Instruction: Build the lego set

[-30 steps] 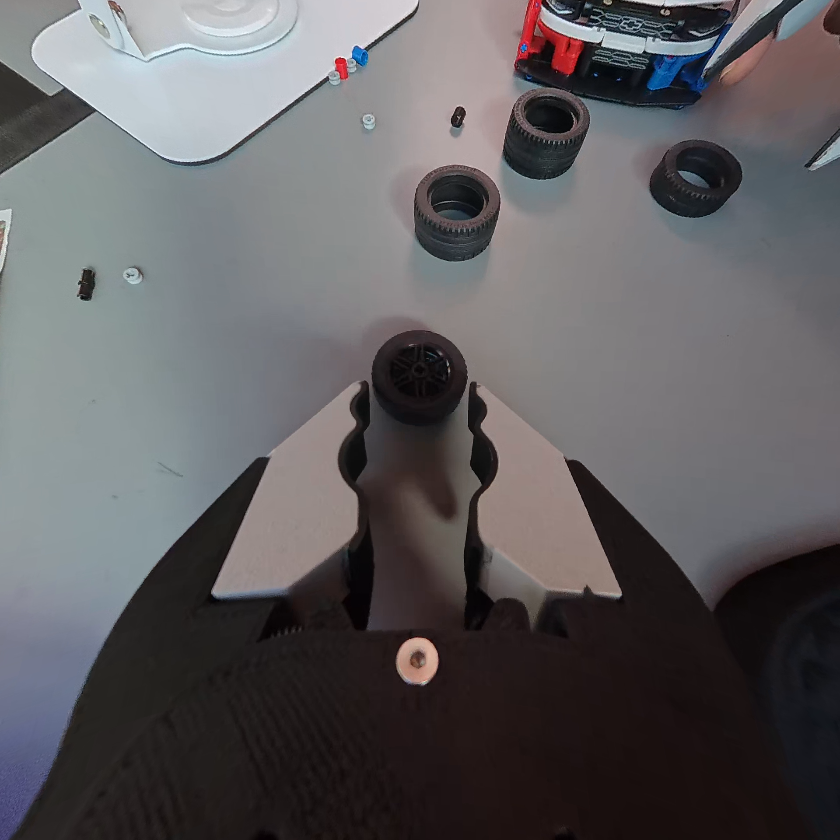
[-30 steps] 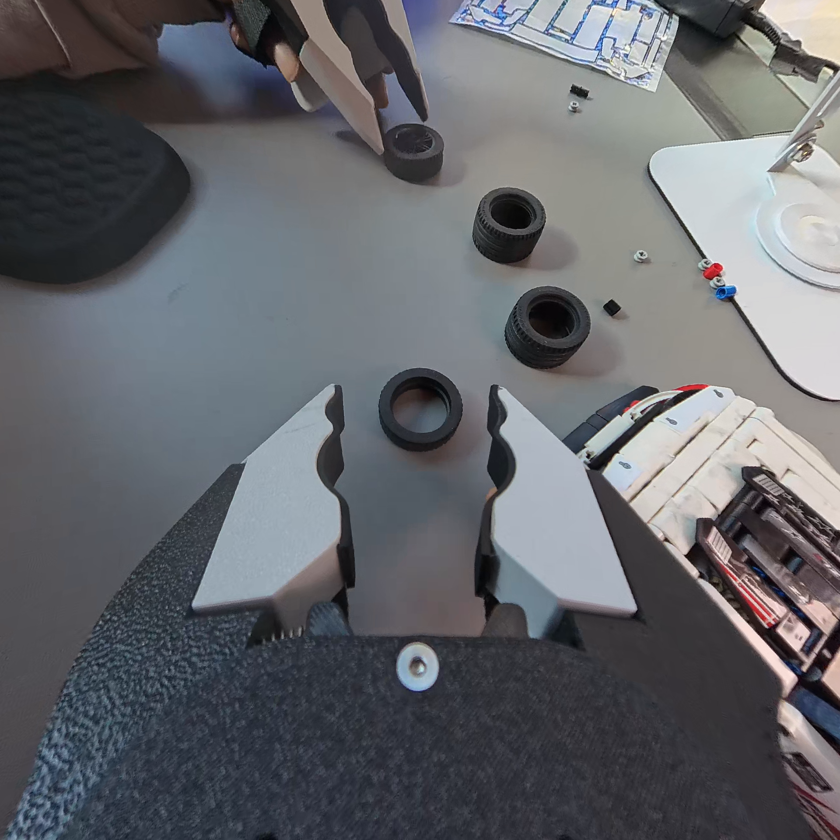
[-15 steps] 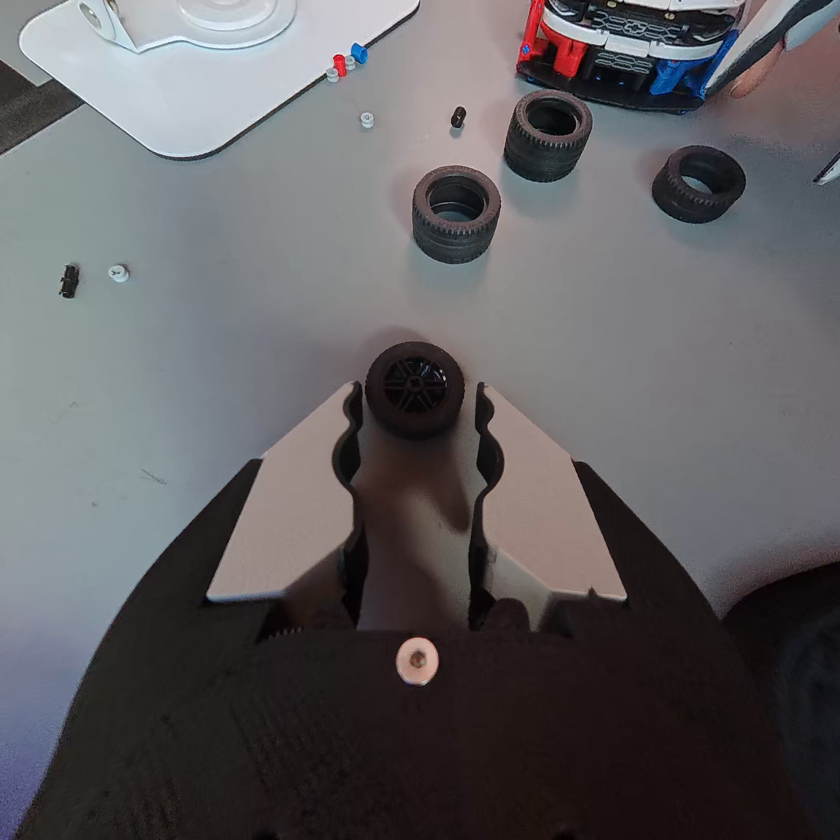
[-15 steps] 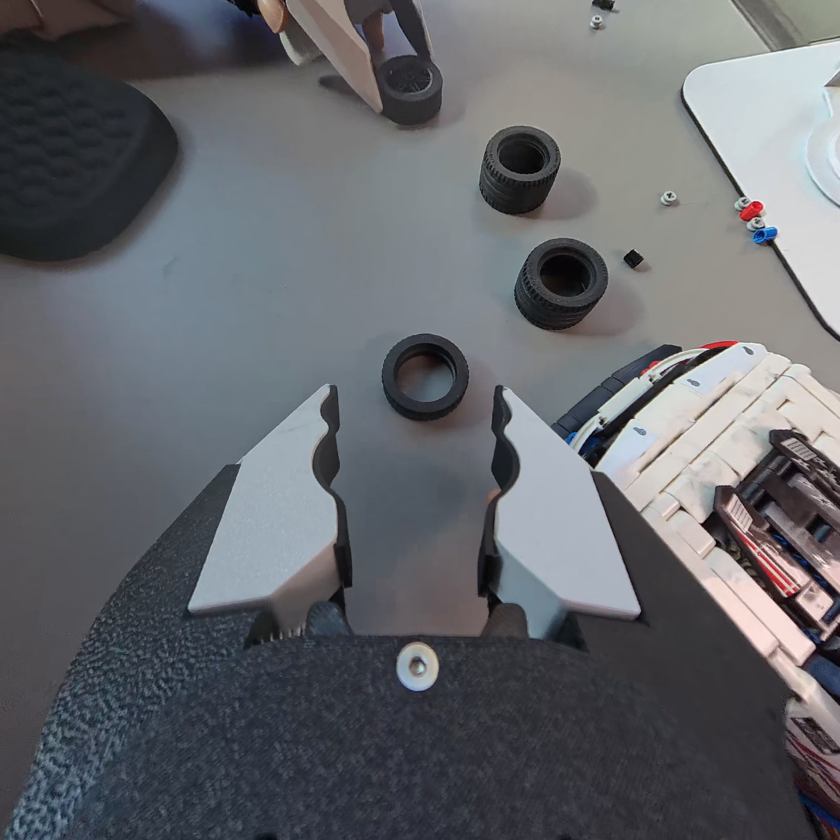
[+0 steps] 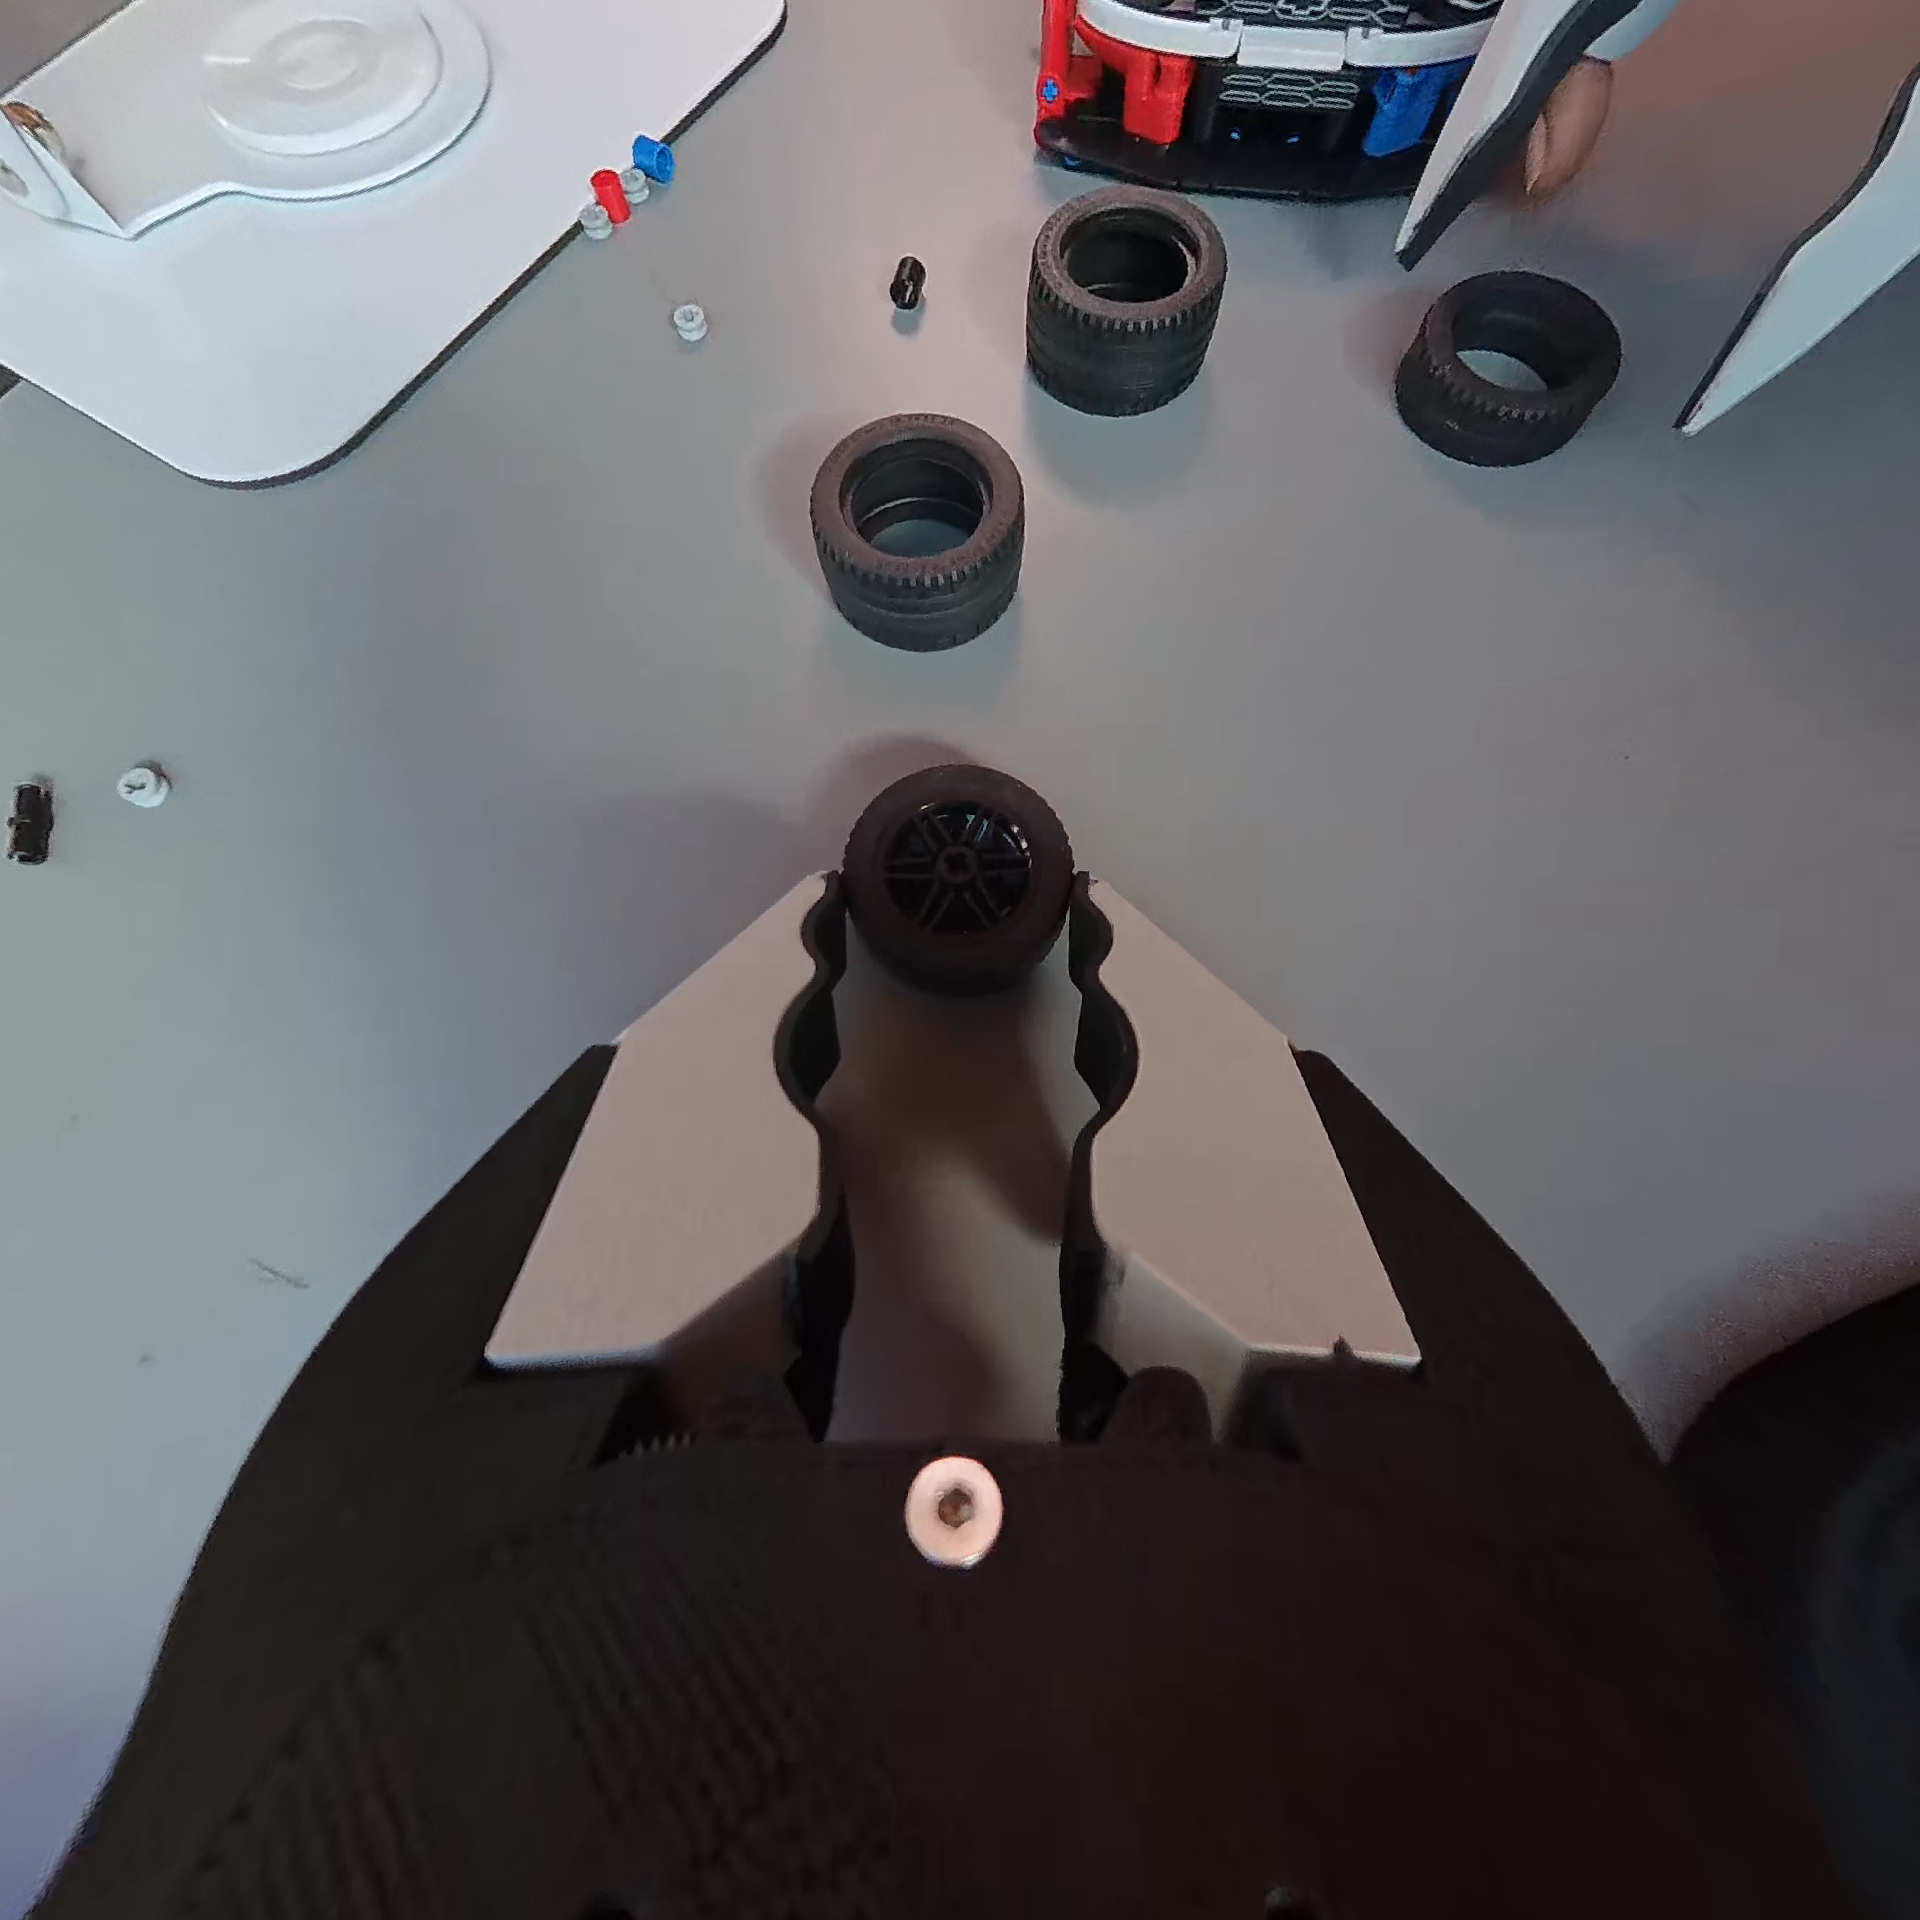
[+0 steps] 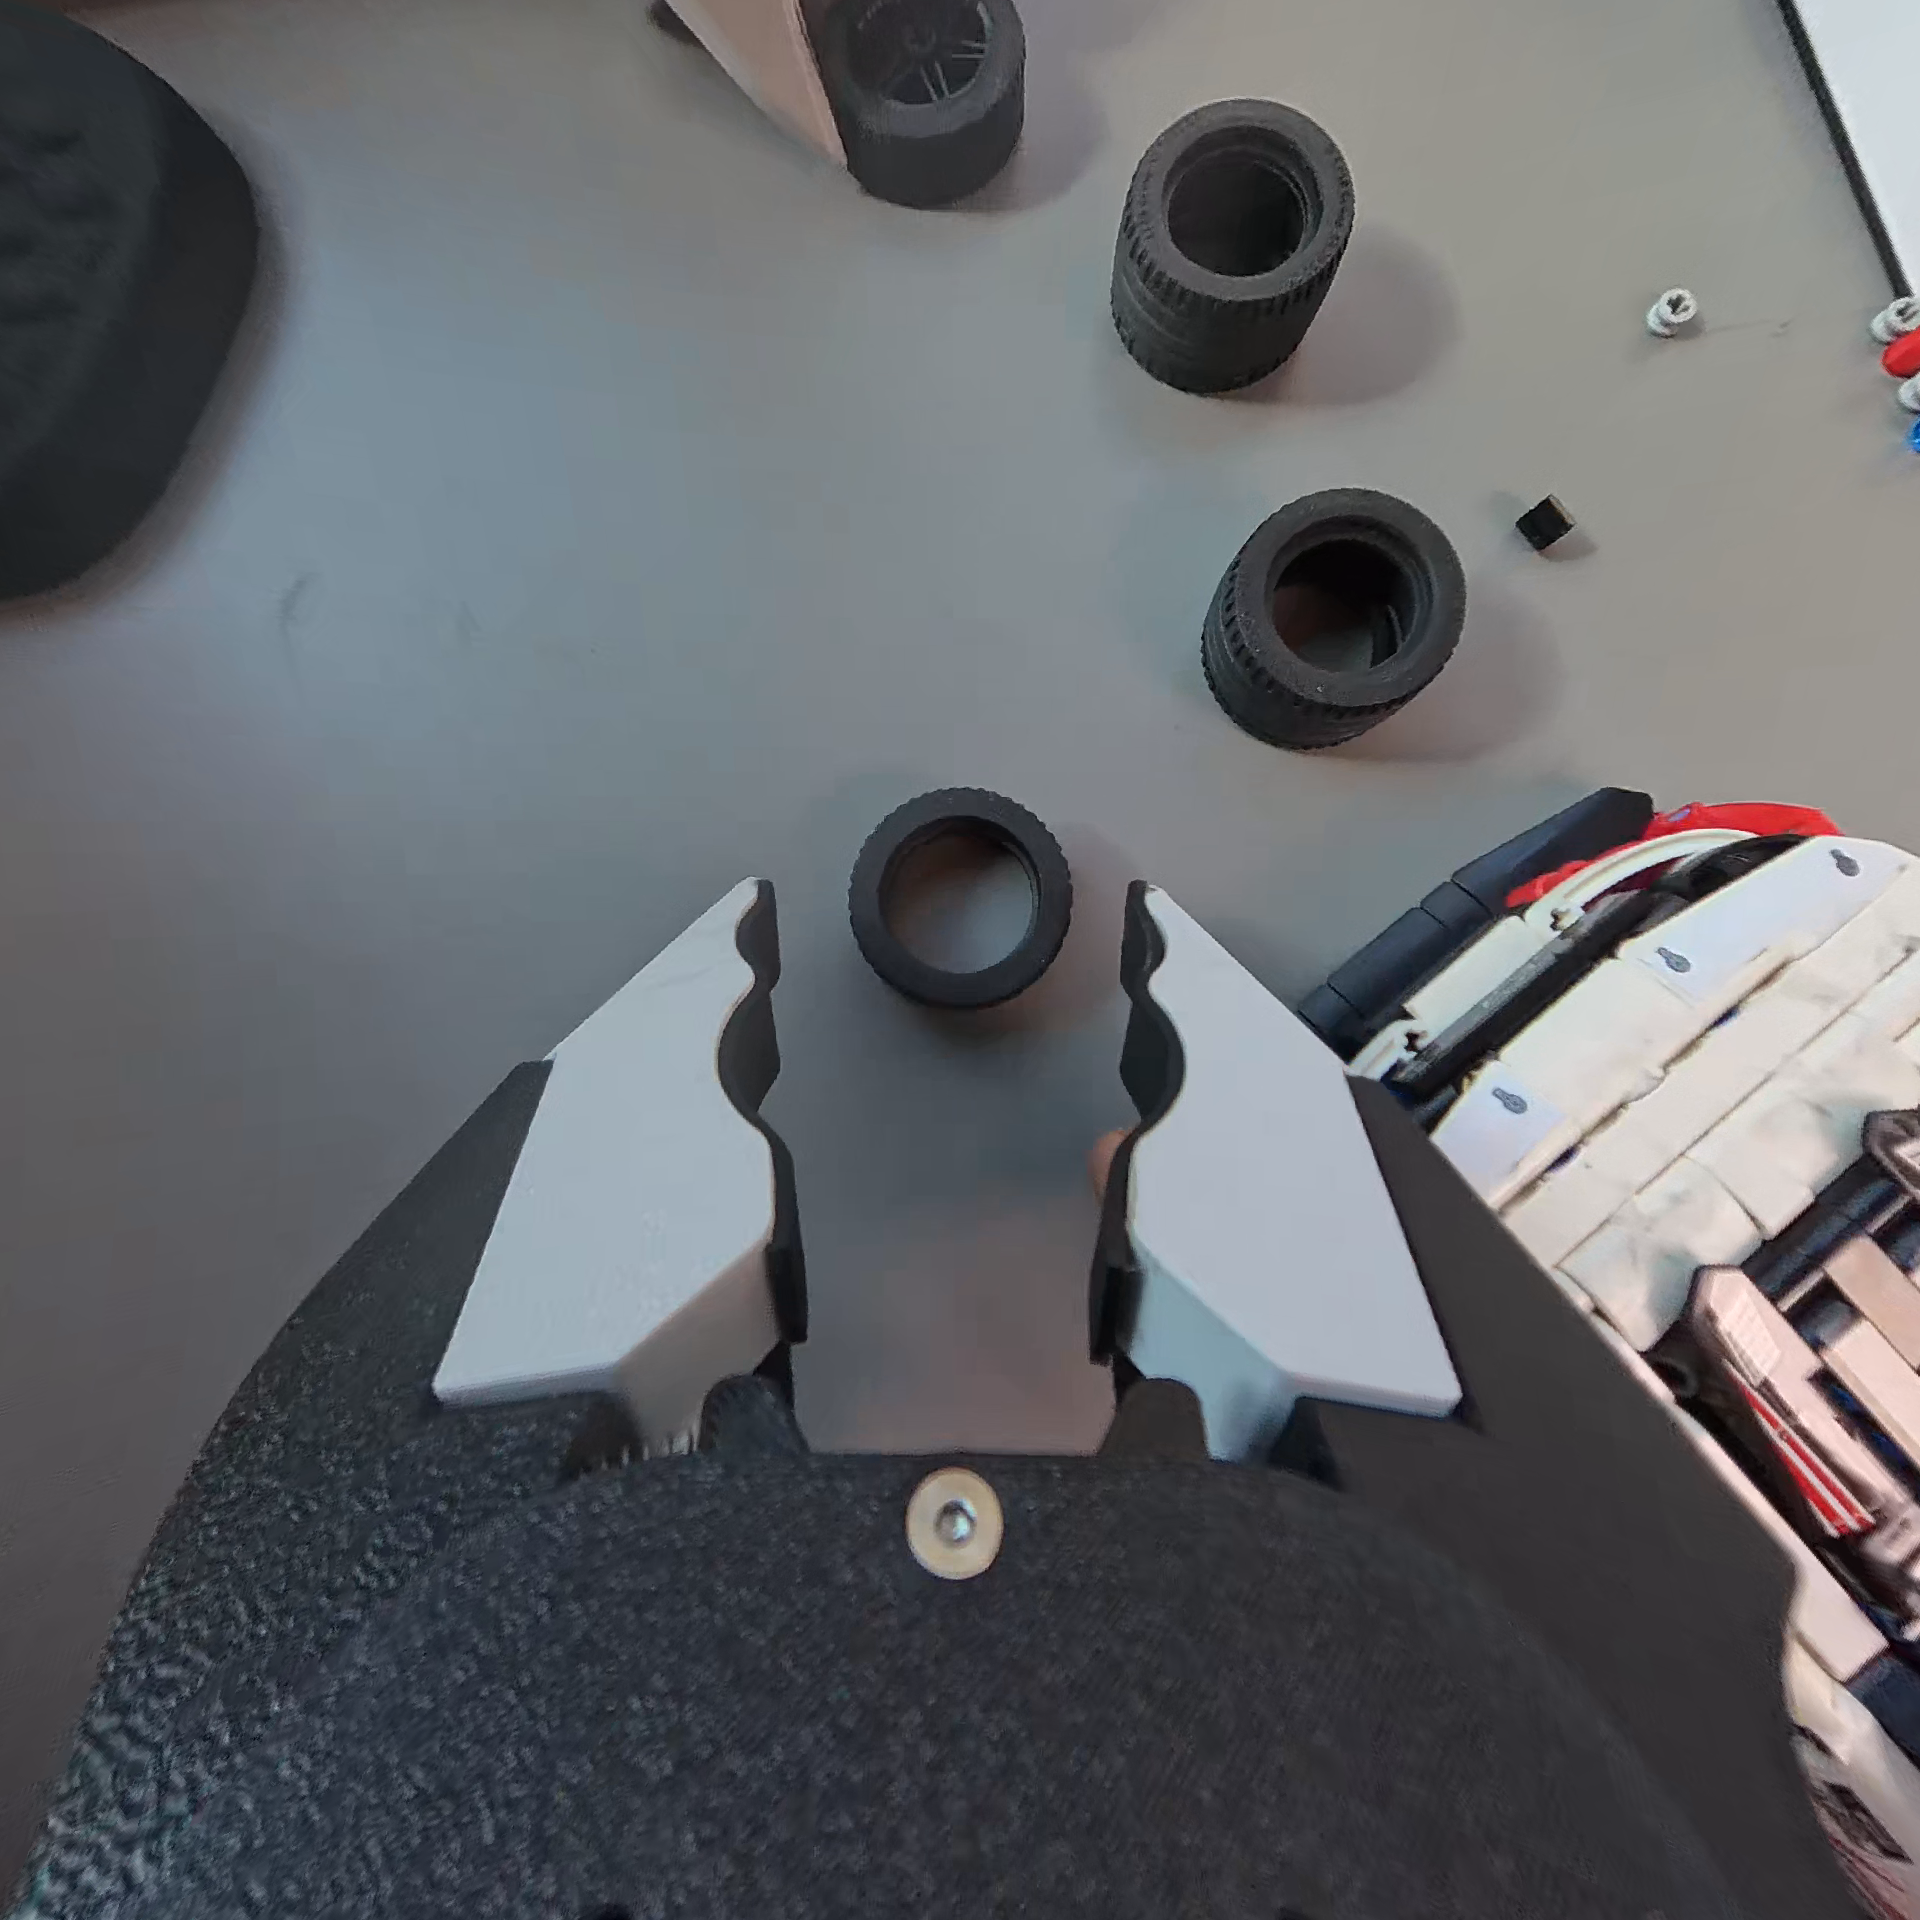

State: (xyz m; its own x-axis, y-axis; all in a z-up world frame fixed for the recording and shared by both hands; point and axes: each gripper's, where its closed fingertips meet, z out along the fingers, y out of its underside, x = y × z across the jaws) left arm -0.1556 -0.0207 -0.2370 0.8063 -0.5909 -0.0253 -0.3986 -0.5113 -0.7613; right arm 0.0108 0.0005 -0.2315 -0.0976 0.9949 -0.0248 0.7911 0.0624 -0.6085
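Black rubber fills the grey table point(image 5: 1351, 831): a wheel point(image 5: 956, 878) with a spoked rim, lying flat, sits between the tips of the left gripper point(image 5: 956, 883). Both fingertips touch its tread, the jaws narrowed to its width, so it looks clamped. Whether it is off the table I cannot tell.

Beyond the wheel two tall tyres stand on their sides, the near tyre point(image 5: 920, 530) just past it and the far tyre point(image 5: 1127, 299) farther on, close to the car point(image 5: 1247, 94), a white, red and blue model at the far edge. Right of the far tyre lies a low tyre point(image 6: 959, 896), empty of rim. The right gripper point(image 6: 951, 894) frames it with jaws wide apart, tips to either side and clear of the rubber.

Left of the far tyre a black pin point(image 5: 907, 281) and a grey bush point(image 5: 688, 320) lie loose, then a white pad point(image 5: 343, 343).
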